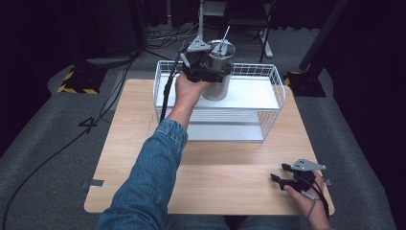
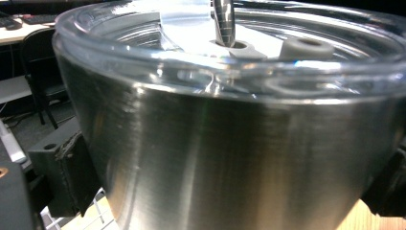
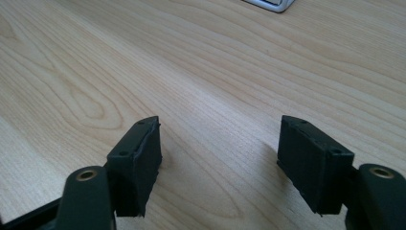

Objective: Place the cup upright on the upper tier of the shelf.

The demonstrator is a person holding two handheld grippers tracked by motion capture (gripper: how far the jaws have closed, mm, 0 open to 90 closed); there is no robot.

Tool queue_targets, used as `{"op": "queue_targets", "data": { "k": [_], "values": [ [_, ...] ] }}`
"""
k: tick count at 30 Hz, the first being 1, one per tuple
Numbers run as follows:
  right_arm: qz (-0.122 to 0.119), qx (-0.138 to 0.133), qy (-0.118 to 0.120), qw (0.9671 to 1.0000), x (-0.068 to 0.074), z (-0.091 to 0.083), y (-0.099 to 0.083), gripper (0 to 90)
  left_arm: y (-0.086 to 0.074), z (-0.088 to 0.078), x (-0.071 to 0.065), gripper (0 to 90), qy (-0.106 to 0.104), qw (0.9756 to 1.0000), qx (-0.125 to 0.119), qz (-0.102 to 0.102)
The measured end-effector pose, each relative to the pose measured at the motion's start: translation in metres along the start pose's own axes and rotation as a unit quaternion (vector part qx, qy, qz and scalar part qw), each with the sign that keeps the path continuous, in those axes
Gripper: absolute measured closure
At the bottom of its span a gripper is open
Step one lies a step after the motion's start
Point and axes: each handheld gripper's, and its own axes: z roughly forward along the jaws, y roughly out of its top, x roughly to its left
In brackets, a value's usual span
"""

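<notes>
A steel tumbler point(image 1: 218, 72) with a clear lid and a metal straw point(image 1: 223, 34) is held over the top shelf of the white wire rack point(image 1: 273, 103). My left gripper point(image 1: 207, 73) is shut on the tumbler near its rim. In the left gripper view the tumbler's brushed steel wall point(image 2: 239, 163) sits between the black jaws, with the clear lid point(image 2: 268, 72) and straw point(image 2: 224, 21) above. My right gripper point(image 1: 279, 173) rests open near the table's front right corner. Its black fingers point(image 3: 136, 163) stand wide apart over bare wood, with nothing between them.
The wooden table point(image 1: 134, 158) carries the two-level wire rack at its far side. A person's denim sleeve point(image 1: 148, 182) crosses the table's middle. Cables point(image 1: 57, 148) trail over the grey floor at the left, and stands rise behind the rack.
</notes>
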Motion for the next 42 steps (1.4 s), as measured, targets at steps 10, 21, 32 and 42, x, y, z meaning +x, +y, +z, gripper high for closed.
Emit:
{"op": "queue_targets", "data": {
  "k": [10, 21, 32, 42],
  "values": [
    [-0.001, 0.0, -0.001, 1.0, 0.0, 0.0, 0.0, 32.2, -0.001, 0.001, 0.0, 3.4, 0.002, 1.0, -0.003, 0.0],
    [0.001, 0.0, 0.001, 1.0, 0.0, 0.0, 0.0, 32.1, 0.002, -0.002, -0.003, 0.0, 0.021, 0.9996, -0.012, 0.015],
    [0.001, 0.001, 0.002, 1.0, 0.0, 0.0, 0.0, 32.1, 0.01, -0.021, -0.001, 0.0, 0.008, 0.9991, -0.041, -0.004],
    [0.001, 0.001, 0.003, 1.0, -0.001, 0.0, 0.0, 31.9, 0.016, -0.05, 0.001, 0.0, 0.004, 0.9987, -0.051, -0.004]
  ]
}}
